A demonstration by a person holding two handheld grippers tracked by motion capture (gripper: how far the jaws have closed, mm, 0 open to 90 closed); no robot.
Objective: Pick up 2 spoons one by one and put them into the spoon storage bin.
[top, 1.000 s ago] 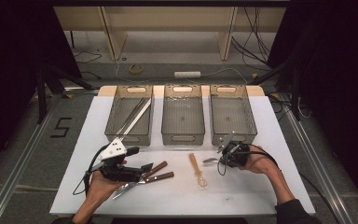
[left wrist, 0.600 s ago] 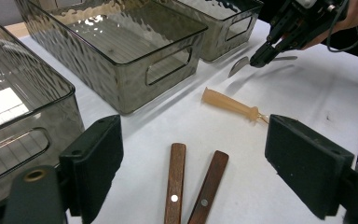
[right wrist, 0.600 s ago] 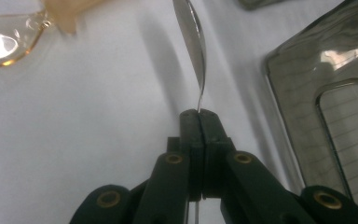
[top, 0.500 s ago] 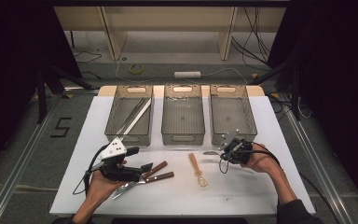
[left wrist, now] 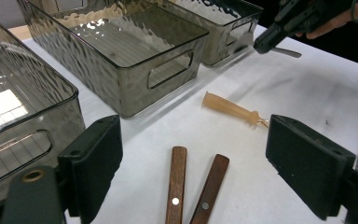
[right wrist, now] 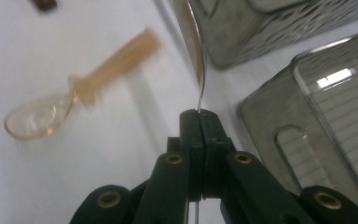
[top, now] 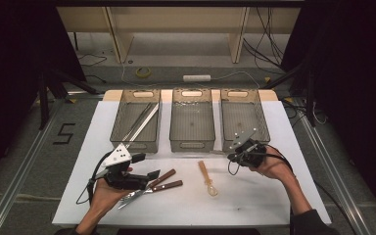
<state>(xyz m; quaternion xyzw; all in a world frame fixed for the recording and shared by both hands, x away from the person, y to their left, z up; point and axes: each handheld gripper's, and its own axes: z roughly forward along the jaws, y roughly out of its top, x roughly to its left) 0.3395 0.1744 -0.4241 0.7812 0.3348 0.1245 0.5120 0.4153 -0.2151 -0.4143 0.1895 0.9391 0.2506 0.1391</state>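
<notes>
My right gripper (top: 232,156) (right wrist: 199,114) is shut on a thin metal utensil (top: 220,152) (right wrist: 196,51), held edge-on just above the table in front of the right bin (top: 263,122). My left gripper (top: 148,180) (left wrist: 196,154) is open, its jaws wide apart on either side of the two wooden knife handles (top: 162,177) (left wrist: 176,186). The knives lie side by side, blades toward the person. A clear amber plastic spoon (top: 207,178) (left wrist: 230,108) (right wrist: 65,100) lies between the two grippers. The right gripper (left wrist: 279,32) also appears in the left gripper view.
Three smoky clear bins stand in a row at the back of the white table (top: 254,205). The left bin (top: 136,145) holds long metal utensils (top: 142,122). The middle bin (top: 192,146) (left wrist: 168,74) looks empty. Cables lie on the floor beyond the table.
My right gripper has lifted and moved slightly away from the person, toward the right bin, with the metal utensil in it. The left gripper has stayed by the knives.
</notes>
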